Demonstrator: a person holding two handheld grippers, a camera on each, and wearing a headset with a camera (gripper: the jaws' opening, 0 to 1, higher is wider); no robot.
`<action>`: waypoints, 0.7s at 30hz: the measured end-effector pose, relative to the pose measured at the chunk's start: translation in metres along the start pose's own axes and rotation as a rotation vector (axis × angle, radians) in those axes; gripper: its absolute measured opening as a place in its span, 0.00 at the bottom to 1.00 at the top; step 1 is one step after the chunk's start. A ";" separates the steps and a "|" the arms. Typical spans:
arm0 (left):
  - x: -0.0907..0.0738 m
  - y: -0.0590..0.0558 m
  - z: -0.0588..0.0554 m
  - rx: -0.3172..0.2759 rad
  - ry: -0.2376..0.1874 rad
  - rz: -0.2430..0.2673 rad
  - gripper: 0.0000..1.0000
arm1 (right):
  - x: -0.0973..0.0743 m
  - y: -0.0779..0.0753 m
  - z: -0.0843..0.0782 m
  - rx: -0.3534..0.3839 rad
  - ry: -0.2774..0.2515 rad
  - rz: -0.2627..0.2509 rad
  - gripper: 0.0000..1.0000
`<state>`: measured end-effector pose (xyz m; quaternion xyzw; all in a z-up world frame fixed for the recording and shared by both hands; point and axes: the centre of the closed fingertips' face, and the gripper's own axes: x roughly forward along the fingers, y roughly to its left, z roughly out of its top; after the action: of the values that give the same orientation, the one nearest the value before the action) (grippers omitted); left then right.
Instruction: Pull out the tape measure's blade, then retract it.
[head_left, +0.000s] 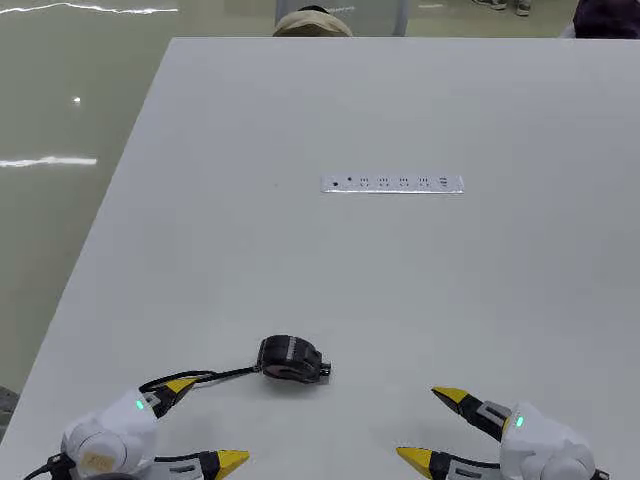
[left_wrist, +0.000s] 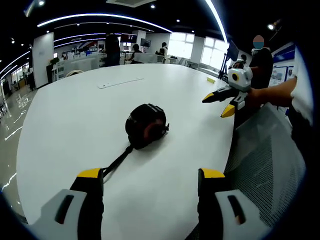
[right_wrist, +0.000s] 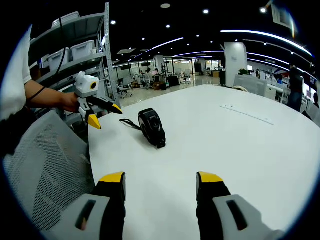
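So the tape measure sits on the white table close to the near edge. It's black with an orange-ish face, and it lies on its side in the head view. It's in between the two grippers but nearer the left one. The blade looks fully wound in, with just a small tab poking out at the case's right end.

A thin black strap trails off the case toward the left gripper and ends right by that gripper's farther finger. Can't tell if it actually touches it, tbh.

The left gripper's yellow-tipped fingers are spread wide with nothing between them. In the left gripper view the tape sits straight ahead, just past the tips, and the strap runs back toward one finger.

The right gripper is the same deal: fingers wide apart, nothing in them. It's well off to the right of the tape and pointed roughly at it, and in the right gripper view the case lies ahead and a bit left.

Farther out, mid-table, there's a white power strip, well apart from everything else.
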<state>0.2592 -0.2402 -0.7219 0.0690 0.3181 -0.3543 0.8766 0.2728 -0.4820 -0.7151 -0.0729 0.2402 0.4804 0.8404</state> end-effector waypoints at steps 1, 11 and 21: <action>0.001 0.000 0.001 0.003 0.000 -0.003 0.75 | 0.001 0.000 0.000 0.000 0.001 0.002 0.57; 0.008 0.005 0.003 0.032 0.011 -0.037 0.76 | 0.007 0.001 0.006 -0.015 -0.027 0.034 0.56; 0.013 0.011 0.008 0.058 0.022 -0.058 0.76 | 0.017 0.002 0.011 -0.030 -0.039 0.067 0.55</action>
<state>0.2776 -0.2420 -0.7251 0.0892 0.3189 -0.3879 0.8601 0.2821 -0.4642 -0.7137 -0.0678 0.2187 0.5133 0.8271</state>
